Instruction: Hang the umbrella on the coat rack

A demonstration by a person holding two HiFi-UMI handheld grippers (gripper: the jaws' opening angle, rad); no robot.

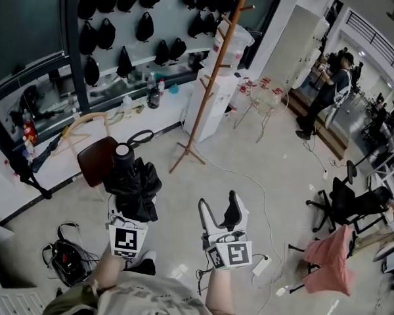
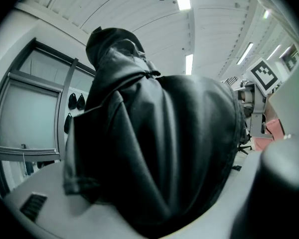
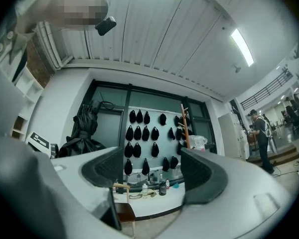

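My left gripper (image 1: 132, 201) is shut on a folded black umbrella (image 1: 132, 184), held upright at the lower left of the head view with its cap (image 1: 123, 151) and strap loop (image 1: 140, 137) on top. In the left gripper view the umbrella's fabric (image 2: 159, 148) fills the space between the jaws. My right gripper (image 1: 222, 216) stands open and empty beside it, its dark pads (image 3: 107, 166) spread wide apart. The wooden coat rack (image 1: 218, 64) stands ahead on the floor, well beyond both grippers. The right gripper view shows the coat rack (image 3: 185, 126) and the umbrella (image 3: 82, 133).
A brown chair (image 1: 96, 160) stands just beyond the umbrella. A white cabinet (image 1: 210, 107) sits behind the rack. Black bags (image 1: 144, 26) hang on the wall. A person (image 1: 325, 94) stands far right. An office chair (image 1: 341, 202), pink cloth (image 1: 331, 258), floor bag (image 1: 69, 261) and cables (image 1: 249, 182) surround me.
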